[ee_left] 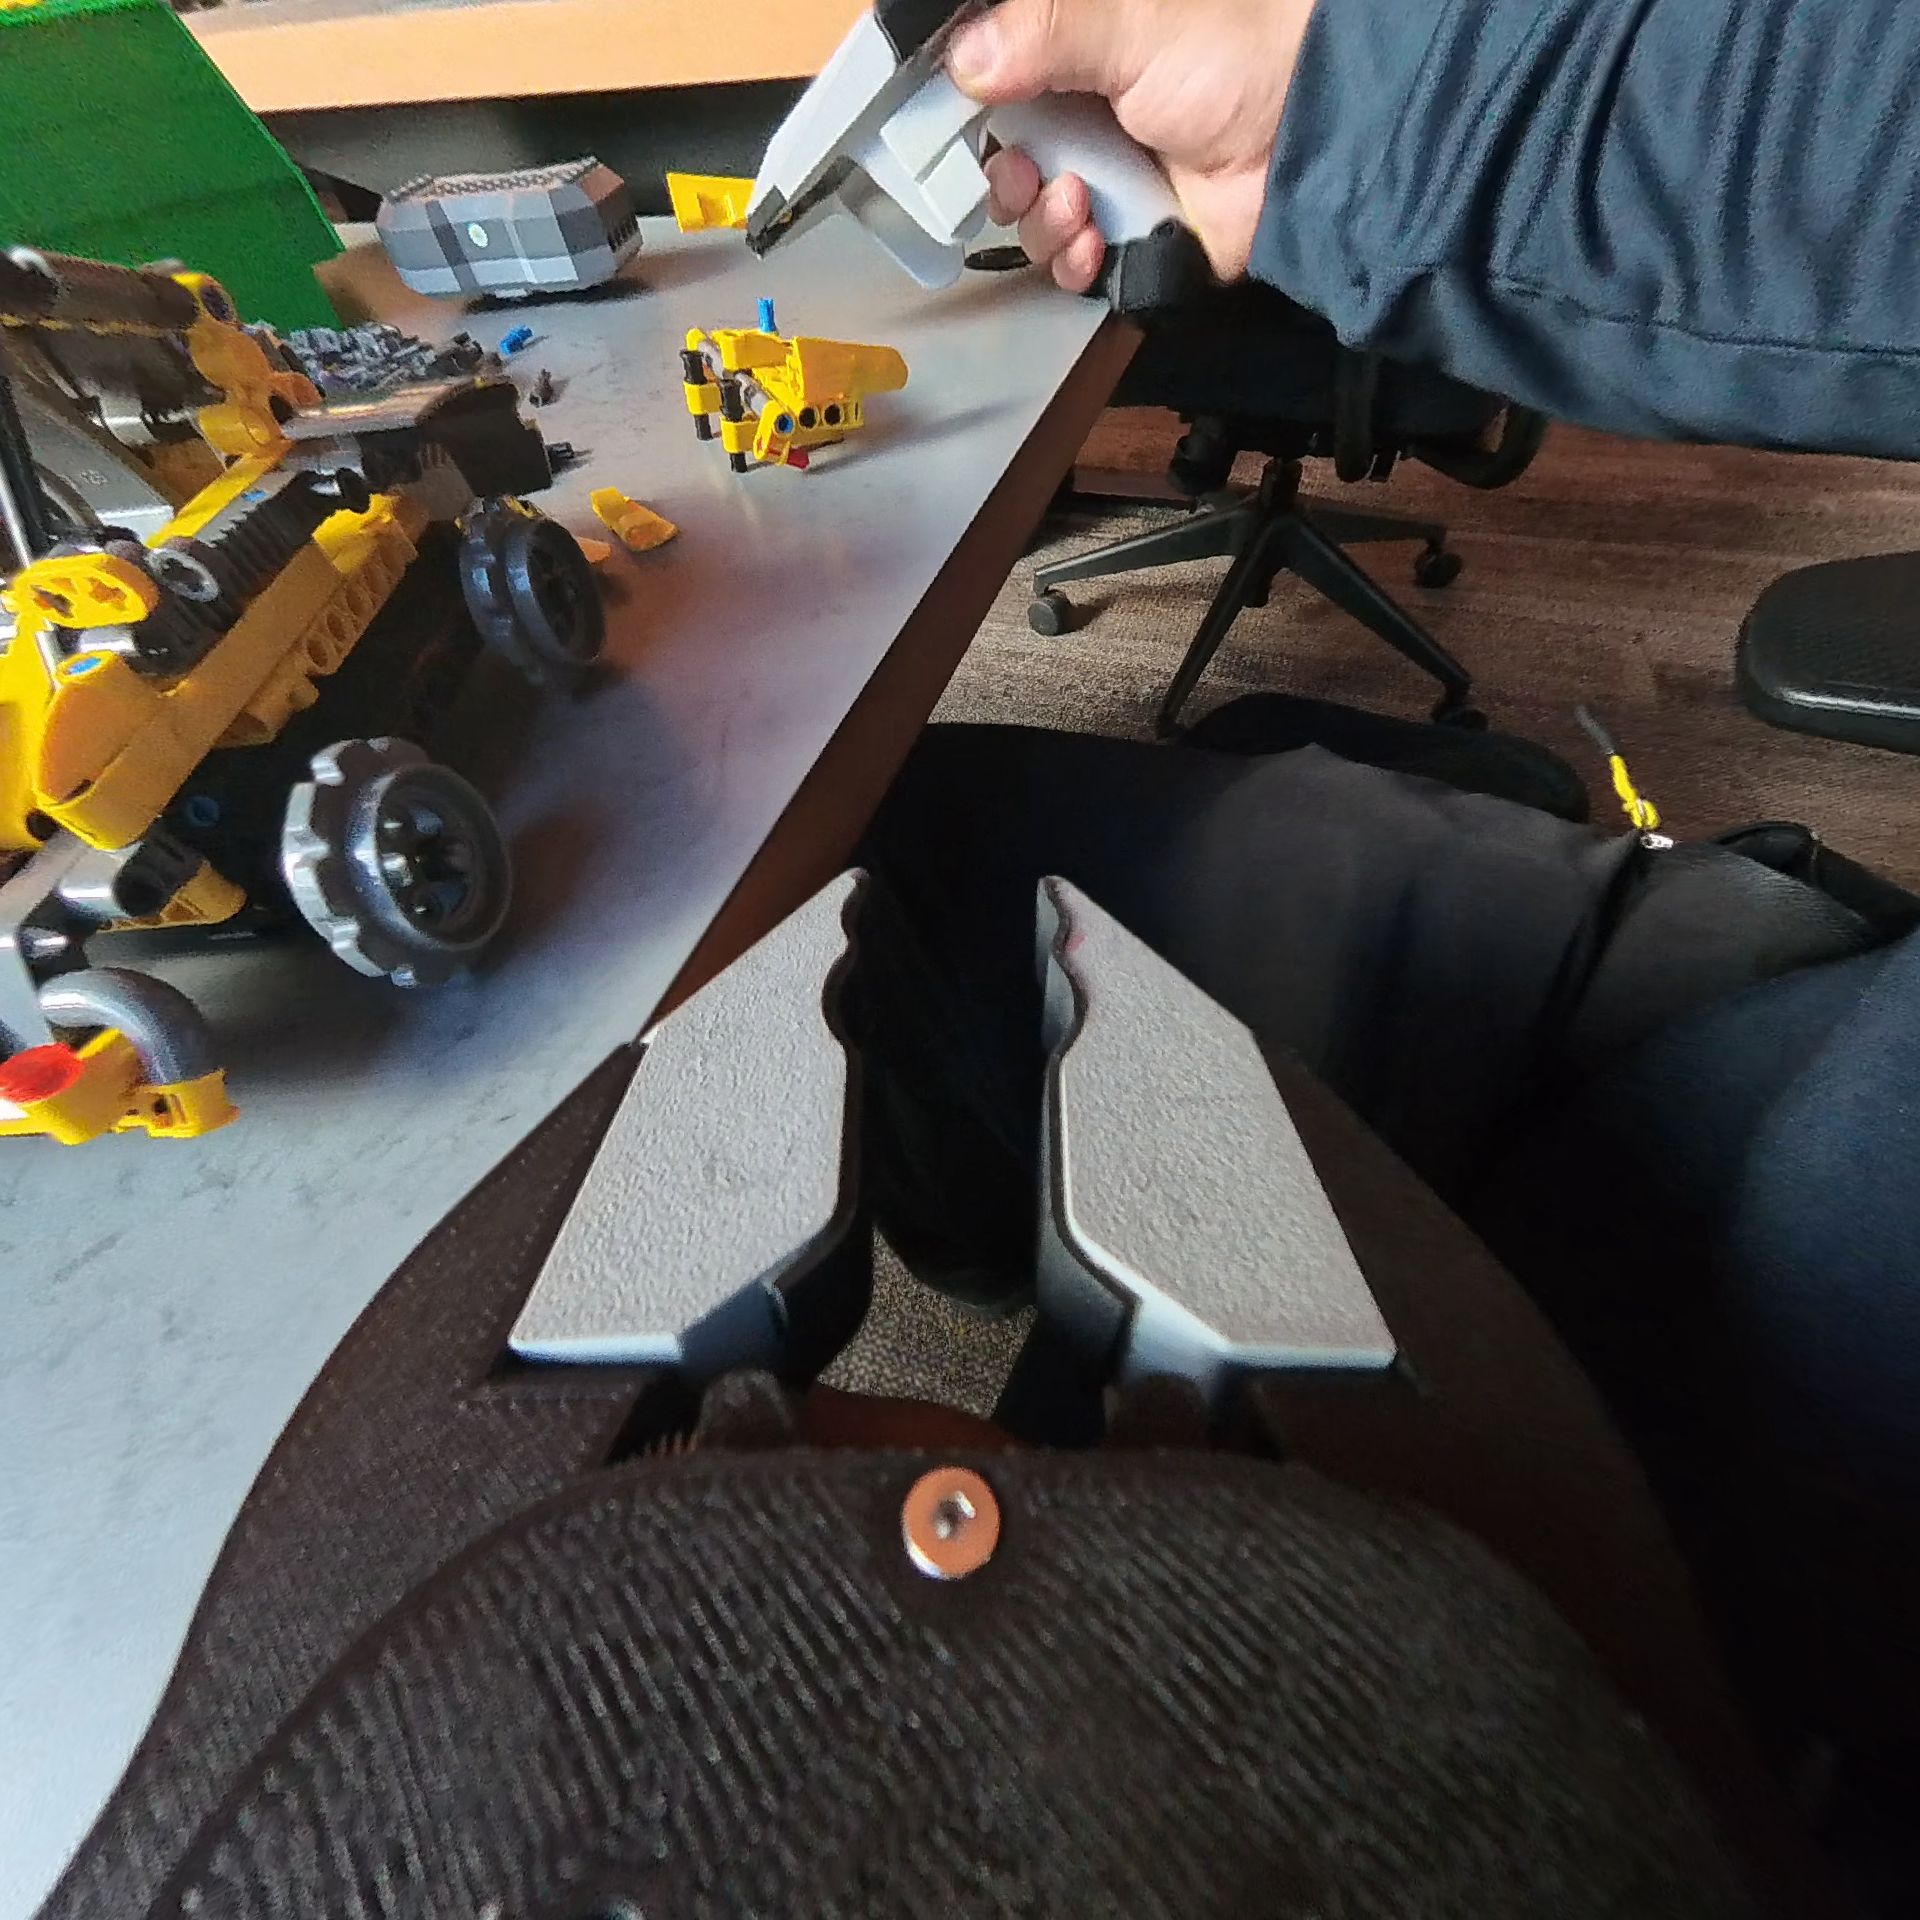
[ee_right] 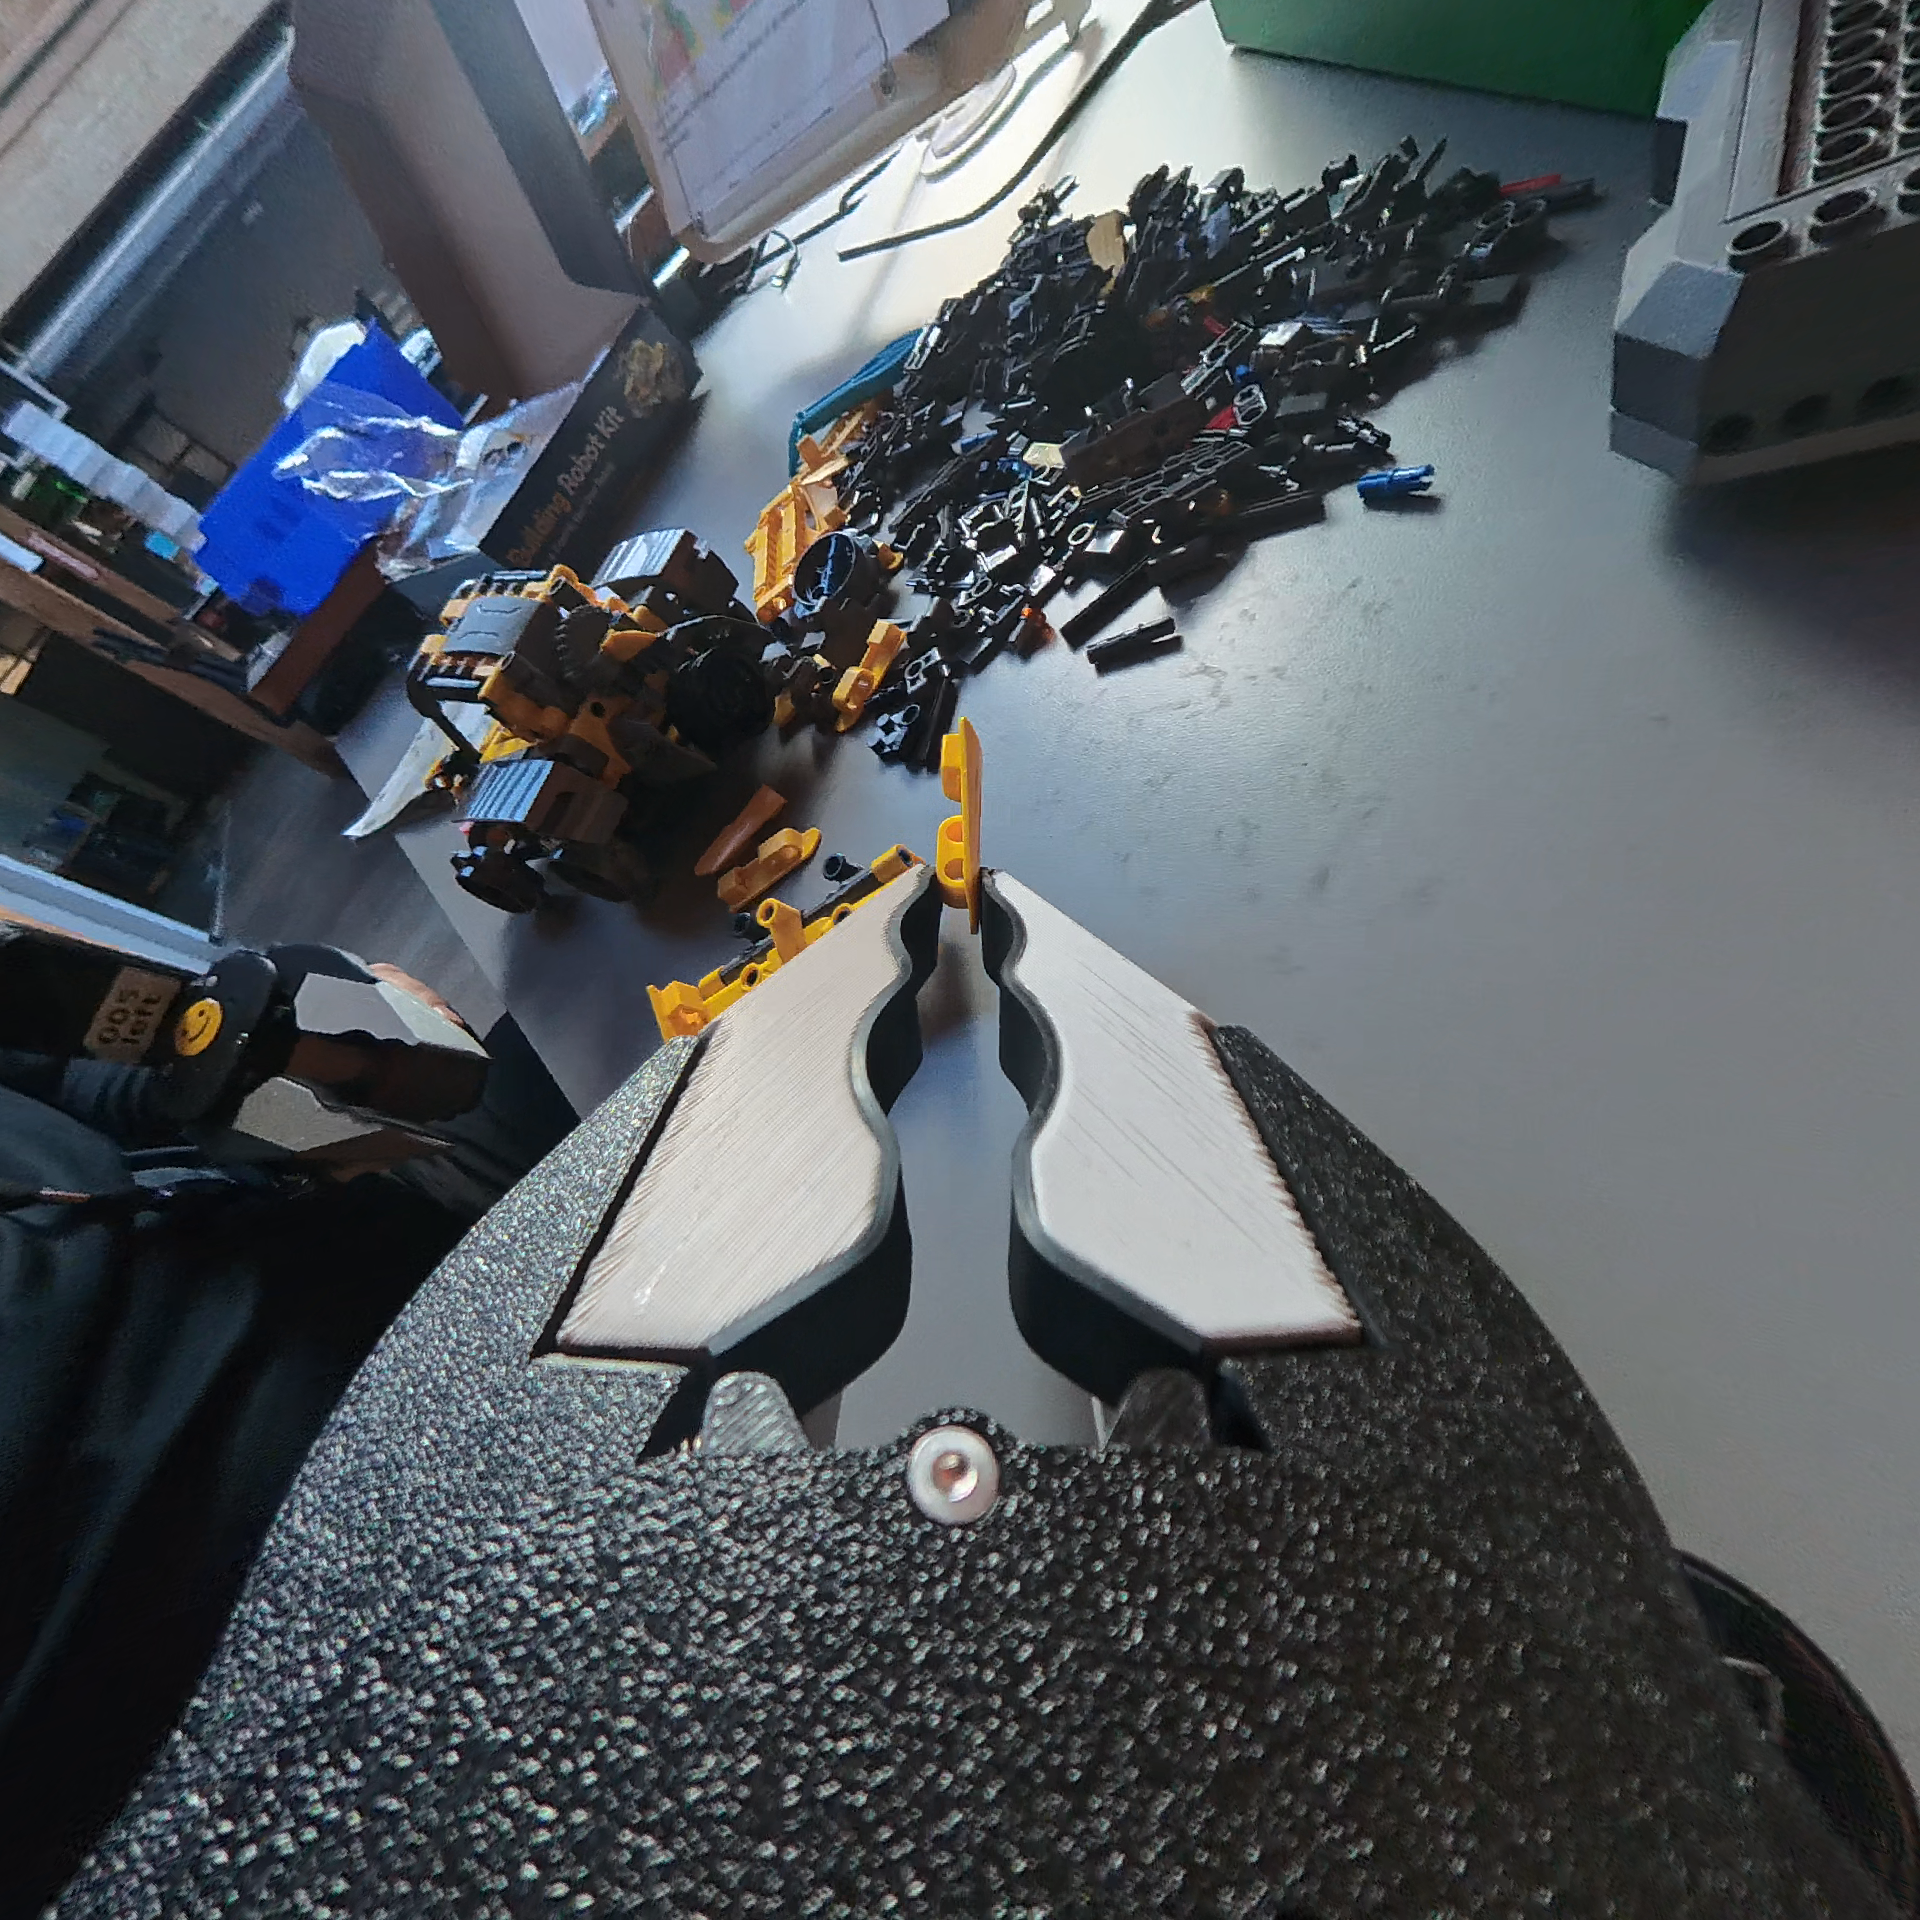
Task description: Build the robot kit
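Note:
My right gripper [ee_right: 961, 883] is shut on a flat yellow panel piece [ee_right: 964, 800], which stands upright between the fingertips over the grey table [ee_right: 1455, 935]. The same gripper [ee_left: 758, 234] and piece [ee_left: 707, 200] show at the top of the left wrist view, held by a hand [ee_left: 1122, 104]. A small yellow assembly [ee_left: 779, 390] lies on the table below it, partly hidden behind my left finger in the right wrist view [ee_right: 790, 935]. My left gripper [ee_left: 951, 894] is open and empty, off the table's edge above a lap in dark trousers. It also shows in the right wrist view [ee_right: 416, 1070].
A yellow-and-black wheeled model [ee_left: 239, 623] stands on the table's left part. A pile of black pieces [ee_right: 1174, 395], a grey block [ee_left: 509, 234], a green box [ee_left: 135, 135] and small yellow pieces [ee_left: 634, 516] lie around. An office chair [ee_left: 1278, 540] stands beyond the table's brown edge [ee_left: 935, 665]. The grippers' ends are close to 25 centimetres from one another.

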